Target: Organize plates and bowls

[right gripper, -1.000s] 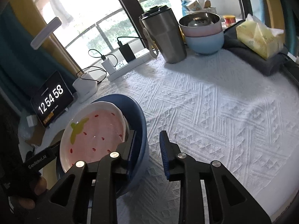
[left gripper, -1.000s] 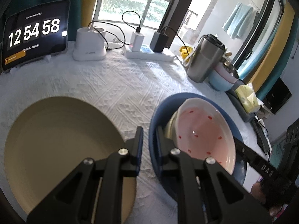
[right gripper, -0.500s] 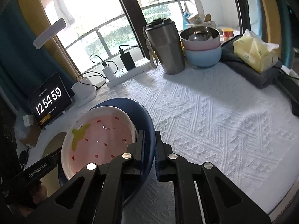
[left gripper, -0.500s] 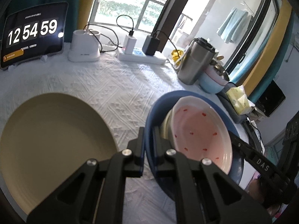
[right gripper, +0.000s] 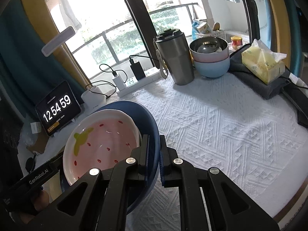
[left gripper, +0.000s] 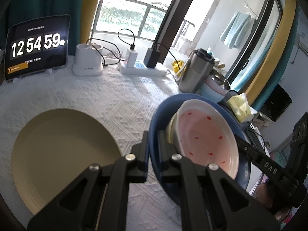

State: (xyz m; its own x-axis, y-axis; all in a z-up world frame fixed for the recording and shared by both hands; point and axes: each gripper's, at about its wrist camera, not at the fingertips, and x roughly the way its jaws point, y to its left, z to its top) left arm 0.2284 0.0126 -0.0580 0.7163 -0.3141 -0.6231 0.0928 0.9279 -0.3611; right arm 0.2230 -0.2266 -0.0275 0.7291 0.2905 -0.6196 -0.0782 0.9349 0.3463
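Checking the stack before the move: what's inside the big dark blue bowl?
A pink strawberry-patterned ceramic dish sits tilted inside the dark blue bowl. A pale rim shows beneath it; whatever lies lower is covered.

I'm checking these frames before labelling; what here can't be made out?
- Left wrist view: the dish under the strawberry bowl inside the blue bowl shows only as an edge.
- Left wrist view: the beige plate is partly hidden by the left gripper.
- Right wrist view: the tablet clock small print is unreadable.

A home: towel [left gripper: 235, 31] drying on the balcony, curtains [right gripper: 23, 57], cloth-covered table [right gripper: 221, 127]
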